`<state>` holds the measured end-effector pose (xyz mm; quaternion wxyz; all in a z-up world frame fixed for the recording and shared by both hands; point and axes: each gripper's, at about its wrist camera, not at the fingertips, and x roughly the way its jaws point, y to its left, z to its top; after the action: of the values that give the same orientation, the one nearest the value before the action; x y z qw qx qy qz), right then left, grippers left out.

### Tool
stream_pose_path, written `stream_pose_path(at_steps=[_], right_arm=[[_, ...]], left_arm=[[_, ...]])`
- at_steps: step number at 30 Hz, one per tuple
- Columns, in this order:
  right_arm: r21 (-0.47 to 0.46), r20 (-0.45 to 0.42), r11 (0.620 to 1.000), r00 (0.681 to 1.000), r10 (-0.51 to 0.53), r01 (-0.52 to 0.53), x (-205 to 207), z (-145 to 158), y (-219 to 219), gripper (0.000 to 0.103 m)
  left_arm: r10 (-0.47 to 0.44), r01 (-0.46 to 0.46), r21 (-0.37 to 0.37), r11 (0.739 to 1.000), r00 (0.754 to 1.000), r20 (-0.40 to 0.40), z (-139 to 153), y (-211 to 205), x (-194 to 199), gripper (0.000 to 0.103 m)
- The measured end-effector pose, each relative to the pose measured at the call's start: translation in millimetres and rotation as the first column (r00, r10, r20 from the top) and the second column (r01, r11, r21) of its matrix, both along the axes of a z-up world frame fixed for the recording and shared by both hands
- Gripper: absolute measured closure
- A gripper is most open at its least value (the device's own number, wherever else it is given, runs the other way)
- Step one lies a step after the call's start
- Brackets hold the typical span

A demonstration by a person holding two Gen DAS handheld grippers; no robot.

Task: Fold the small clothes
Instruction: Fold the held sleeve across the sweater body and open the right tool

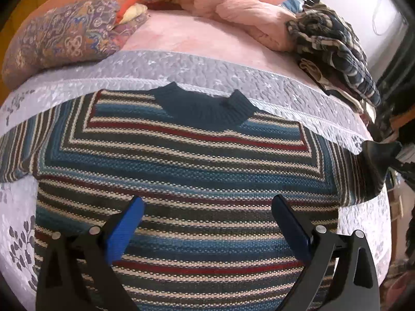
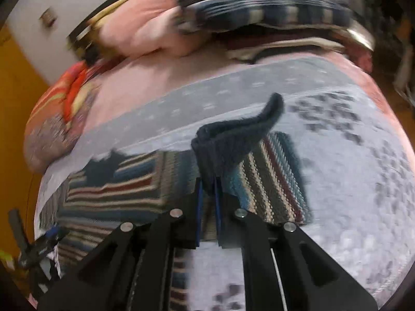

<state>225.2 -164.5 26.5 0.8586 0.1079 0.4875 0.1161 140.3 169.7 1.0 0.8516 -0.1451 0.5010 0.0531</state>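
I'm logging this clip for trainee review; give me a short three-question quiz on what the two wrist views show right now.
1. True or false: the left gripper has its fingers closed on the striped sweater.
2. Which part of the sweater does the right gripper hold? A) the neck collar B) the dark ribbed sleeve cuff C) the bottom hem
3. Fill in: the sweater lies on a pale quilted ____.

Key: 1 false, the fingers stand apart above the sweater's body. 2 B. 3 bedspread.
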Motion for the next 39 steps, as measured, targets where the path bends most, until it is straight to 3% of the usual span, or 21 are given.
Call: stream_pose_path(at_steps=[7, 11, 15, 19, 25, 28, 32, 37, 39], right_arm=[[-0.044, -0.021, 0.984, 0.985, 0.171, -0.172, -6, -16, 108, 0.100], [-0.040, -0.053, 0.979, 0.979, 0.196, -0.198, -14, -29, 132, 0.100], [-0.014, -0.077, 0.990, 0.988, 0.135, -0.137, -22, -35, 105, 0.096], [-0.053, -0.089, 0.995, 0.993, 0.077, -0.082, -34, -40, 64, 0.095], [-0.063, -0.133, 0.998, 0.991, -0.021, 0.013, -54, -59, -9, 0.080], [-0.052, -0.161, 0.997, 0.985, -0.058, 0.050, -63, -73, -37, 0.080], [-0.026, -0.185, 0.996, 0.979, -0.092, 0.088, -75, -88, -62, 0.080], [-0.013, -0.193, 0.995, 0.976, -0.100, 0.100, -85, -99, -75, 0.080], [-0.012, -0.190, 0.995, 0.977, -0.100, 0.100, -87, -100, -76, 0.080]], left_arm=[[0.024, -0.025, -0.057, 0.998, 1.000, -0.006, 0, 24, -6, 0.004], [0.023, -0.024, -0.083, 0.996, 1.000, -0.013, 0, 33, -7, 0.004], [-0.018, 0.017, -0.079, 0.997, 1.000, -0.010, 2, 23, -2, 0.004], [-0.096, 0.092, -0.163, 0.982, 0.995, -0.017, -1, -13, 15, 0.004], [-0.227, 0.194, -0.329, 0.924, 0.972, -0.064, -31, -94, 56, 0.004], [-0.256, 0.190, -0.420, 0.887, 0.961, -0.105, -52, -127, 77, 0.005], [-0.276, 0.188, -0.466, 0.865, 0.953, -0.128, -71, -157, 98, 0.007], [-0.279, 0.163, -0.505, 0.848, 0.946, -0.164, -87, -172, 112, 0.025], [-0.276, 0.163, -0.498, 0.852, 0.947, -0.164, -87, -176, 113, 0.039]])
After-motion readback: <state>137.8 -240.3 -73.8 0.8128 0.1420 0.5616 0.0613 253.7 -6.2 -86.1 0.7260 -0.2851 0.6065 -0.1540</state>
